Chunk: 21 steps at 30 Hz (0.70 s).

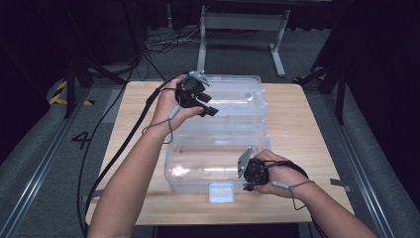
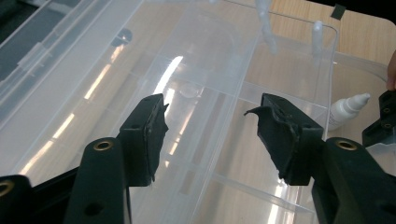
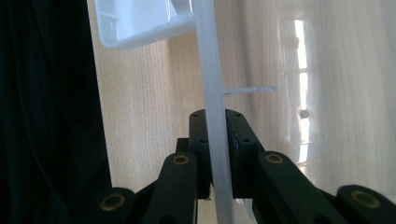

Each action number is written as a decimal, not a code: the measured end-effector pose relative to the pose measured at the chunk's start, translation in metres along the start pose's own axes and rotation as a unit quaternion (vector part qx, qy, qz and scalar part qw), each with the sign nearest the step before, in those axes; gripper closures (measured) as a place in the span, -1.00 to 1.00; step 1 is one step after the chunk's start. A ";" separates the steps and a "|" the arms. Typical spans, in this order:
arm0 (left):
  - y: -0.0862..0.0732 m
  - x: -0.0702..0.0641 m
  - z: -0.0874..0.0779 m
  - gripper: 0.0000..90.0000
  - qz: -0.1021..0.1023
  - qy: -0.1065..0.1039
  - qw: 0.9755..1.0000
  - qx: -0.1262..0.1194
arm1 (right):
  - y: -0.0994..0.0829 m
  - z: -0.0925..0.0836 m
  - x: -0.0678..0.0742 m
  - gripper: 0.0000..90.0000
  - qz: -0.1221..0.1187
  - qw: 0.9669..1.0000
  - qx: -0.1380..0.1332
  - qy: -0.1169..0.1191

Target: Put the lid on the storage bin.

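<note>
A clear plastic box lies opened out flat on the wooden table, its near half towards the person and its far half behind it. My right gripper is shut on the thin front rim of the near half, the wall pinched between both pads. My left gripper hangs above the left end of the far half, open, with nothing between its pads. A small white dropper bottle lies inside the box, to the right of the left gripper's jaws.
A white latch tab sticks out from the near half's front edge, just left of the right gripper. Bare table lies to either side of the box. Black cables trail off the table's left side to the floor.
</note>
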State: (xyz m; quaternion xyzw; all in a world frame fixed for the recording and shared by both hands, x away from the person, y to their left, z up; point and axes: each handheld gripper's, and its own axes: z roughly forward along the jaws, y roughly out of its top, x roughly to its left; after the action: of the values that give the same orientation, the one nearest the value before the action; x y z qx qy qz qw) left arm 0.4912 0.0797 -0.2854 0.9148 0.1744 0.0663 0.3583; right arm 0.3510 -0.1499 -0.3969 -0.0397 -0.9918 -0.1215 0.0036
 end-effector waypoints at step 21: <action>0.003 0.007 0.010 0.39 0.002 -0.022 0.999 0.047 | 0.000 0.000 0.000 0.84 0.001 1.000 0.003 0.003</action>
State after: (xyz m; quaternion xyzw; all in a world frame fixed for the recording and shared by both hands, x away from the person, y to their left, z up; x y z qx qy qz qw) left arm 0.5008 0.0741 -0.2906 0.9321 0.1672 0.0389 0.3189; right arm 0.3514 -0.1498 -0.3972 -0.0406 -0.9920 -0.1189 0.0070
